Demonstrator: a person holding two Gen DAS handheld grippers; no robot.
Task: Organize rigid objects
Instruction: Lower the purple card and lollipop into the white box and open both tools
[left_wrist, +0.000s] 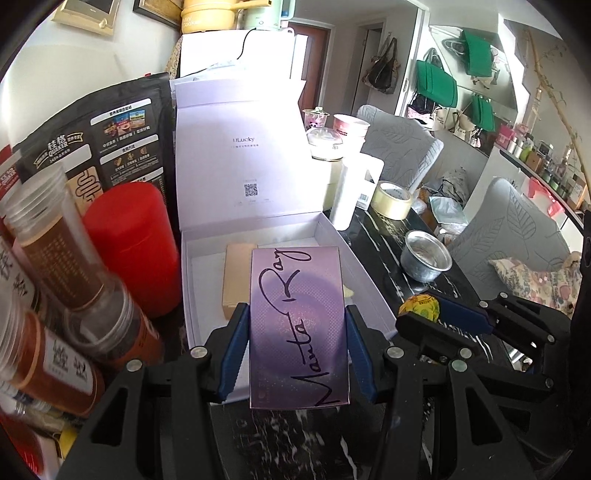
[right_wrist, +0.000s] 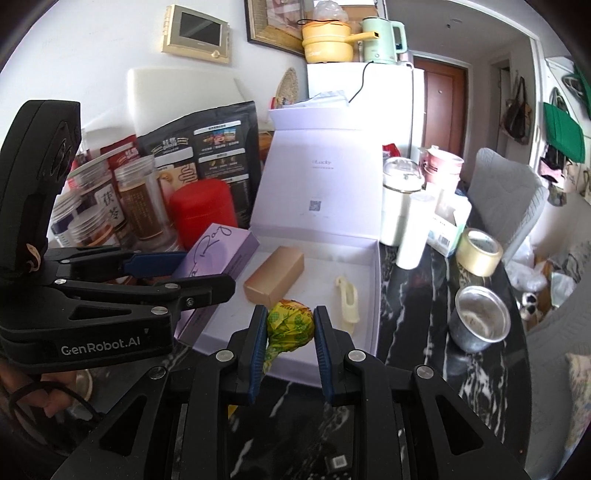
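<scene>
The left gripper (left_wrist: 297, 347) is clamped across the sides of a purple "Manta Ray" box (left_wrist: 298, 325), held over the near edge of the open white gift box (left_wrist: 373, 291). The right gripper (right_wrist: 290, 341) pinches a round ball in yellow-green printed wrapping (right_wrist: 290, 325), also at the tray's near edge.

Judging by what lies in the tray, the task looks partly done: a tan carton (right_wrist: 274, 278) rests at about 11 o'clock from the wrapped ball, and a cream plastic scoop (right_wrist: 347, 302) at 2 o'clock. Both held items seem ready to go in but neither is set down. On the dark marble table (right_wrist: 413, 314), a metal cup (right_wrist: 478, 323) at 3 o'clock and a roll of clear tape (right_wrist: 478, 251) farther off remain outside; whether they belong in the box I cannot tell.

Only the right wrist view shows the scoop and the free tray floor, since the purple box hides them from the left. Only the left wrist view shows the purple box's lettered face and both pads on it. Farther back, a red canister (left_wrist: 131, 247) and spice jars (left_wrist: 62, 251) stand at 9 o'clock, beside the raised lid (left_wrist: 240, 155).
</scene>
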